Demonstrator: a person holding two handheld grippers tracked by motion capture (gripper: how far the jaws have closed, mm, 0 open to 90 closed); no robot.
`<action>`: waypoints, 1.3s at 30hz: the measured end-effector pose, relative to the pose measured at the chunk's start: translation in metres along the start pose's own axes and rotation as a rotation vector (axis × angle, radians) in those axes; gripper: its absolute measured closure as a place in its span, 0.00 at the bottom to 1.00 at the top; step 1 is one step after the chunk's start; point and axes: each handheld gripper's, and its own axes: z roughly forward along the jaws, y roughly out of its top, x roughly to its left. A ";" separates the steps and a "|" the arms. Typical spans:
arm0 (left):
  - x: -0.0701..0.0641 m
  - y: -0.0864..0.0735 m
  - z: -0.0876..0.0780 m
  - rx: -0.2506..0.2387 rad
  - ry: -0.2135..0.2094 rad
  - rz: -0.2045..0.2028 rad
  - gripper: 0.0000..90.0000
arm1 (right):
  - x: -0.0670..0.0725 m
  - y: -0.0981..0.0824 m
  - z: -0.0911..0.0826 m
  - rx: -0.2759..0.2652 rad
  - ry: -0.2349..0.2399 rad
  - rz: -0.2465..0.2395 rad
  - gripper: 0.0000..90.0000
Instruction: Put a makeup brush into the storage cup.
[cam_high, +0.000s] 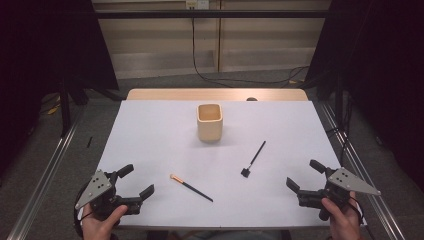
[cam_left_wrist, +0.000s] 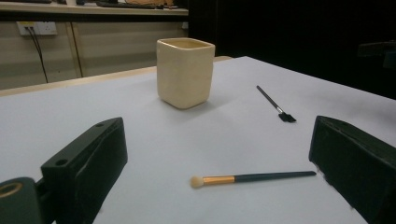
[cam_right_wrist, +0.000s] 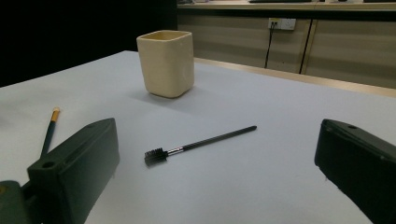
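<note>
White table (cam_high: 150, 130) carries a cup (cam_high: 209, 122) mid-back. We hold left gripper (cam_high: 134, 187) and right gripper (cam_high: 305, 177) open, empty, at near corners. Gold brush (cam_high: 191, 188) lies front-left, spoolie (cam_high: 253, 159) right; thin handles may roll or slip when pinched.

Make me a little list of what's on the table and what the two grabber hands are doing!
table: white top
cup: cream, square, upright, near the far middle
round-tip brush: lies flat, gold band, near the left gripper
comb-tip brush: lies flat, black, near the right gripper
left gripper: open, holds nothing
right gripper: open, holds nothing
touching: nothing touches the cup
</note>
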 end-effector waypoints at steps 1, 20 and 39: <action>0.000 0.001 0.001 0.000 0.000 0.001 0.05 | 0.000 0.000 0.000 0.000 0.000 0.000 0.00; -0.006 0.023 0.022 0.003 -0.024 0.044 0.04 | 0.000 0.000 -0.001 -0.012 0.006 0.008 0.00; -0.016 0.044 0.053 0.046 -0.160 0.069 0.07 | 0.002 0.000 0.000 -0.007 0.013 0.003 0.00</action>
